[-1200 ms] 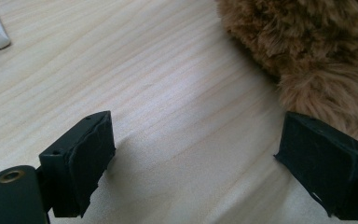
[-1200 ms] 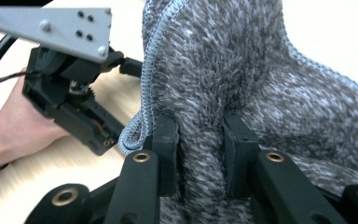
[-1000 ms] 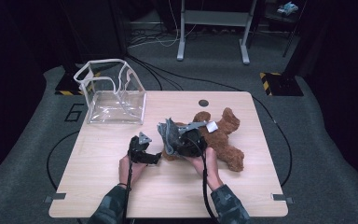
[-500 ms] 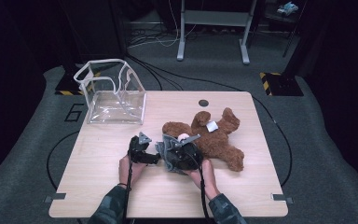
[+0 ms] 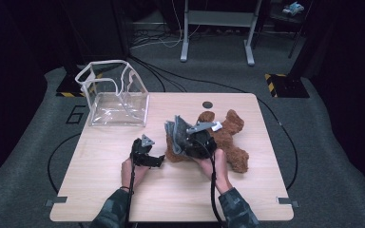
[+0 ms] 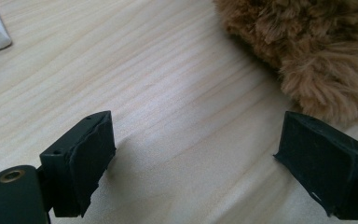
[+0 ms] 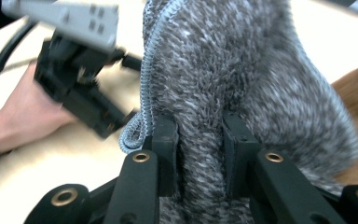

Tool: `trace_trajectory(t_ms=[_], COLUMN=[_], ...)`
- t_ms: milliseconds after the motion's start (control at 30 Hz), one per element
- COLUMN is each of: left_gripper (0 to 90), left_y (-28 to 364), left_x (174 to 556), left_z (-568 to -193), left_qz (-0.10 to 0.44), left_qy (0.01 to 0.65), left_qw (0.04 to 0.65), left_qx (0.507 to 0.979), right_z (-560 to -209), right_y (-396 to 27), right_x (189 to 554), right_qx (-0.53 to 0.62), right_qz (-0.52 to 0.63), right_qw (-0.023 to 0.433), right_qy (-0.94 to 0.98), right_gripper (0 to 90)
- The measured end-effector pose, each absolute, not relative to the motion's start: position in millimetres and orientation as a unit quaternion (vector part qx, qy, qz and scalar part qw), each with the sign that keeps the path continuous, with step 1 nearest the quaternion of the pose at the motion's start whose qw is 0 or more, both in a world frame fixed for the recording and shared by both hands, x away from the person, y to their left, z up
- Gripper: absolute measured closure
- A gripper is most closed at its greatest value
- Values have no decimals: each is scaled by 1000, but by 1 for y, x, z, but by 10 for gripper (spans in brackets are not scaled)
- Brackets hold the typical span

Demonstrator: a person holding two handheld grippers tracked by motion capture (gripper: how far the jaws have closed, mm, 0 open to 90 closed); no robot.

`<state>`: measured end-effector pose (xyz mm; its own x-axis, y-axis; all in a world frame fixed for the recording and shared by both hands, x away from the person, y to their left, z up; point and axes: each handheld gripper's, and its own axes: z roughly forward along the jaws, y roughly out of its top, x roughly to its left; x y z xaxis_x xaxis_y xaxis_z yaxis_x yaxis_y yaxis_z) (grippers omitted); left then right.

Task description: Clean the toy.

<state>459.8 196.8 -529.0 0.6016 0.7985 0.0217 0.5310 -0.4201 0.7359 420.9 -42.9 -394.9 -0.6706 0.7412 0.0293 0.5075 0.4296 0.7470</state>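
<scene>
One garment, the grey knit (image 7: 242,70), is pinched by the right gripper (image 7: 199,154); left gripper (image 6: 200,163) gapes empty beside the teddy (image 5: 225,135), undressed yet.

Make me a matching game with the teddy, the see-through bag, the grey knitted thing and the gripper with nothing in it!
Things:
1. brown teddy bear
2. clear bag
3. grey knitted cloth
4. left gripper

States:
A. pinched between two black jaws
B. standing open at the table's far left corner
C. jaws wide apart over bare wood
D. lying flat on the table

Pairs: 1-D, 2-B, 3-A, 4-C
</scene>
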Motion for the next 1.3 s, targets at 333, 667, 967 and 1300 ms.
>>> trace_trajectory(t_ms=[333, 667, 967, 1300], left_gripper=[103, 103, 103, 103], left_y=[197, 197, 196, 197], left_x=[460, 459, 460, 460], left_z=[-529, -529, -529, -529], left_qz=[188, 184, 186, 185], left_qy=[403, 407, 408, 406], left_qw=[354, 355, 356, 354], left_qx=[823, 822, 820, 822], right_z=[-373, -399, -406, -422], right_y=[-42, -33, -27, -29], right_x=[456, 466, 440, 425], right_qx=[402, 415, 391, 377], right_qz=[374, 359, 363, 370], right_qw=[192, 172, 161, 136], right_qy=[814, 818, 831, 838], right_gripper=[704, 704, 706, 708])
